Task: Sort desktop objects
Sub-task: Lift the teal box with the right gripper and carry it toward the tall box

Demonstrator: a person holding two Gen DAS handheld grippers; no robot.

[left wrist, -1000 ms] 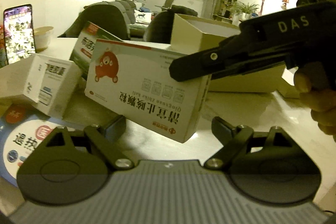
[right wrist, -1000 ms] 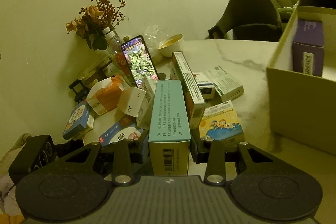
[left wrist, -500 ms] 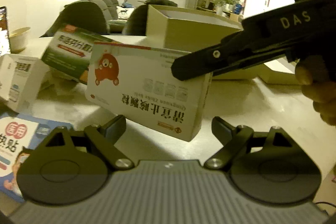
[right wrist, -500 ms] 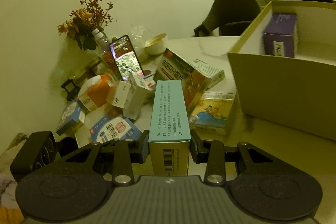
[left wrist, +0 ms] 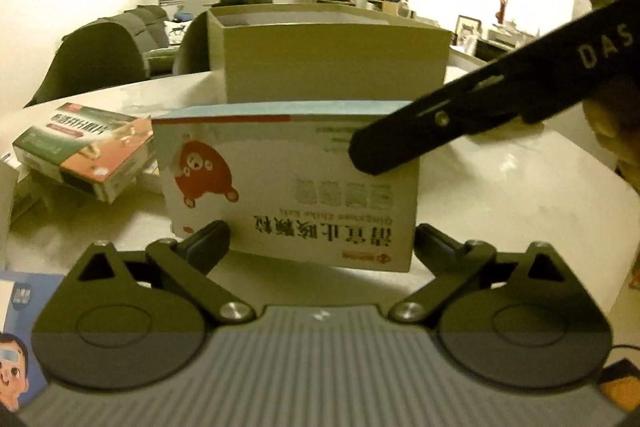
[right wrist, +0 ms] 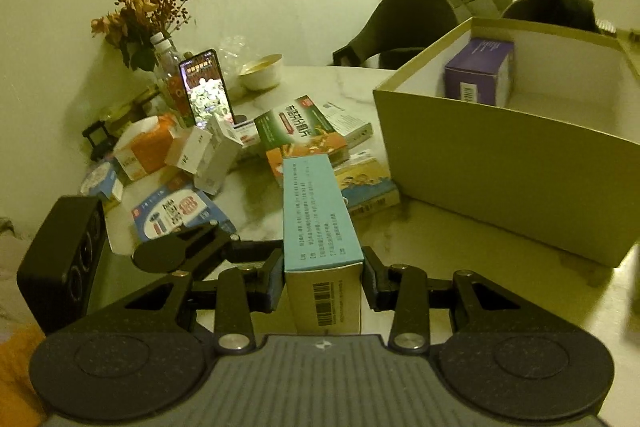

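Before the cardboard box (left wrist: pixel 332 63), the left gripper (left wrist: pixel 320 243) stands spread around the white medicine box (left wrist: pixel 288 187). Left of that cardboard box (right wrist: pixel 500 155), the right gripper (right wrist: pixel 323 281) pinches the same medicine box (right wrist: pixel 316 215).

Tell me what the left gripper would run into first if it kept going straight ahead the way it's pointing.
The white medicine box with the red bear, directly ahead of the open left gripper and held by the right gripper. Behind it stands the open cardboard box. Depth to the medicine box is unclear, but it looks close.
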